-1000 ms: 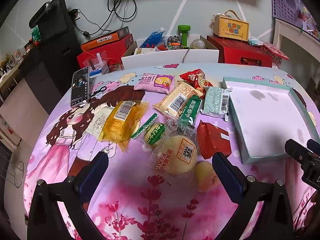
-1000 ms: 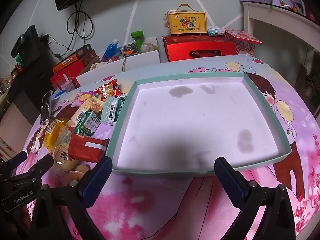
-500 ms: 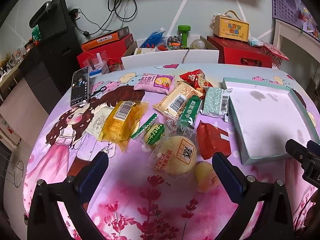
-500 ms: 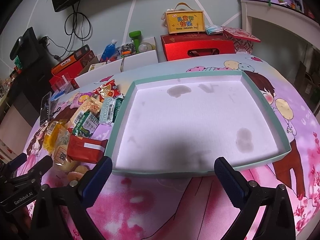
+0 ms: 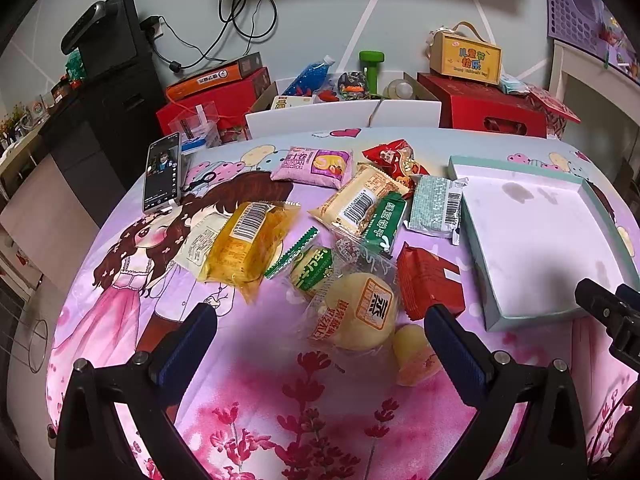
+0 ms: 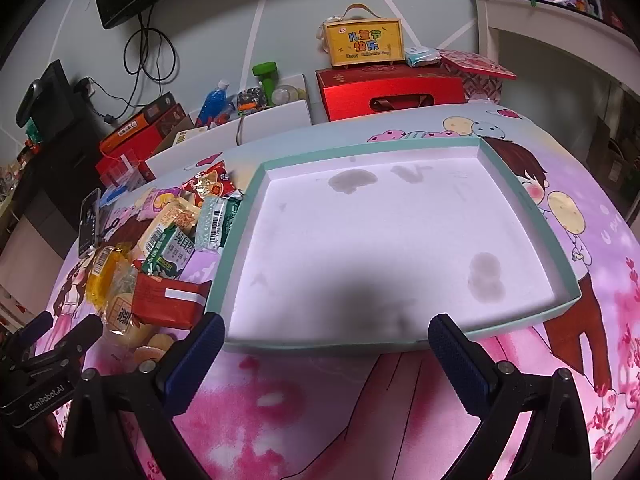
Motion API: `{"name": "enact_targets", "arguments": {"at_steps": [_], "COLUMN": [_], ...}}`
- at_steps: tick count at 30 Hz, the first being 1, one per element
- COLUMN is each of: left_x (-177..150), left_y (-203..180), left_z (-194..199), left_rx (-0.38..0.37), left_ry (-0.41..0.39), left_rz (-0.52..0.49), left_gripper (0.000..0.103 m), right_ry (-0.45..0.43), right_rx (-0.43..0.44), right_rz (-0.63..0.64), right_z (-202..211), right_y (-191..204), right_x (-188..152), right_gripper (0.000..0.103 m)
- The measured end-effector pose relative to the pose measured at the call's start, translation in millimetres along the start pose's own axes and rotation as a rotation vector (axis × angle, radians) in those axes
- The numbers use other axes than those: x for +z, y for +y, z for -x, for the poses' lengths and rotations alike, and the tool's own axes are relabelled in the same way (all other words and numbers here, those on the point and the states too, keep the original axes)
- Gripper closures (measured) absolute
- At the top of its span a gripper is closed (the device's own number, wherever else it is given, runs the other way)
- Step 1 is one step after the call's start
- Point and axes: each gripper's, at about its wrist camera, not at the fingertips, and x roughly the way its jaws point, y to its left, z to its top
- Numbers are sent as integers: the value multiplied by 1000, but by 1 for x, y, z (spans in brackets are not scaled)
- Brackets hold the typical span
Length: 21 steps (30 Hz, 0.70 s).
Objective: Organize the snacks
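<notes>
We're in a lived-in home room: a cartoon-print cloth [image 5: 120, 280] covers the table, gift boxes [image 6: 390, 92] crowd the wall, cables [image 5: 240, 12] dangle, a phone [image 5: 162, 172] rests nearby.

Cartoon-print table [image 5: 248, 364] — scattered snack packets [image 5: 248, 246], phone [image 5: 162, 172], teal-rimmed tray [image 6: 556, 240].

Black tongs [image 5: 320, 338], blue pads [image 5: 456, 354], silver screws

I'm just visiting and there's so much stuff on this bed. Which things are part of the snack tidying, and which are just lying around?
Part of the job:
- red packet
- yellow packet
- round bun
- pink packet
- empty tray

Just lying about:
- phone
- red gift box
- green dumbbell
</notes>
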Motion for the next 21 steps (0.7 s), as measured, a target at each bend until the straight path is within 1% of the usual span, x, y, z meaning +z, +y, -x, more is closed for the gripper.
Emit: {"name": "enact_targets", "arguments": {"at_steps": [21], "left_x": [0], "left_y": [3], "left_z": [2], "left_rx": [11], "left_ry": [-2], "left_rz": [7], "left_gripper": [0], "right_ry": [-2], "right_rx": [1], "right_rz": [1], "right_z": [0], "right_y": [0], "right_x": [0], "right_gripper": [0]}}
